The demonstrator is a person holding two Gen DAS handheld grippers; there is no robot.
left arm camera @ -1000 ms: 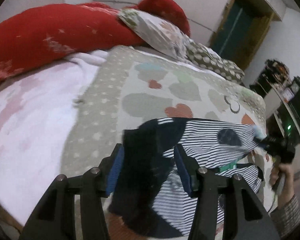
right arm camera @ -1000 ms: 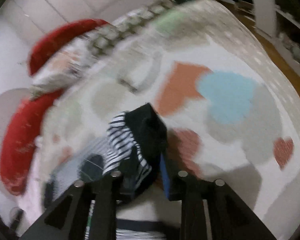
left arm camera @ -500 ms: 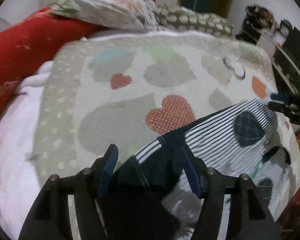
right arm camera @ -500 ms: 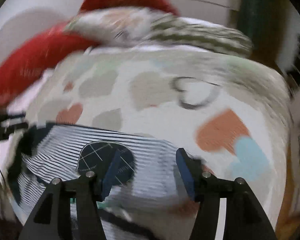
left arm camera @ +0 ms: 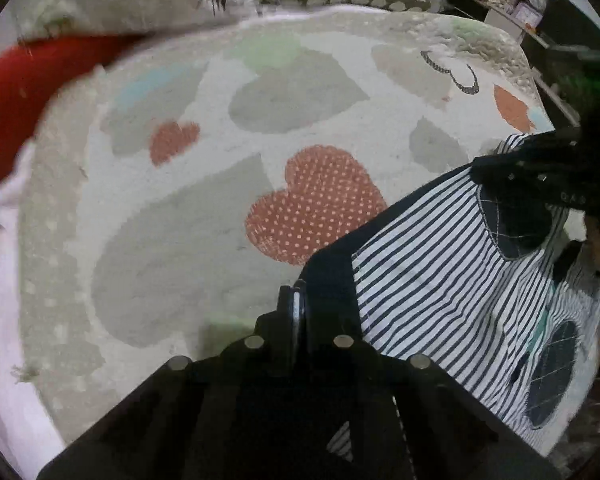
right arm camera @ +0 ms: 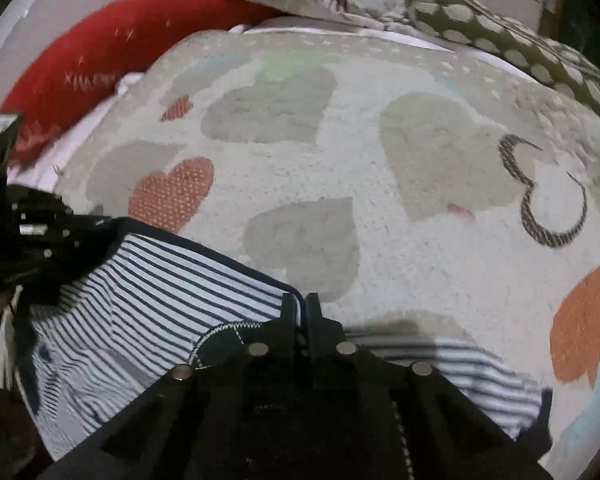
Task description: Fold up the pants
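The pants (left arm camera: pixel 452 280) are white with navy stripes, a navy waistband and dark round patches. They lie spread on a heart-patterned blanket (left arm camera: pixel 220 184). My left gripper (left arm camera: pixel 298 300) is shut on the navy band at the pants' left corner. My right gripper (right arm camera: pixel 303 308) is shut on the pants' edge (right arm camera: pixel 160 280) at the other corner. Each gripper shows dark in the other's view: the right one (left arm camera: pixel 540 172) at the pants' far end, the left one (right arm camera: pixel 24 236) at the left edge.
A red pillow (right arm camera: pixel 100 52) and patterned pillows (right arm camera: pixel 480 28) lie along the far side of the bed. A pink-white sheet (left arm camera: pixel 0 320) lies left of the blanket. Dark shelving (left arm camera: pixel 560 32) stands beyond the bed's right edge.
Both grippers were open around the pants' edge and have closed on it. The pants now lie stretched flatter between them, and both views have dropped closer to the blanket.
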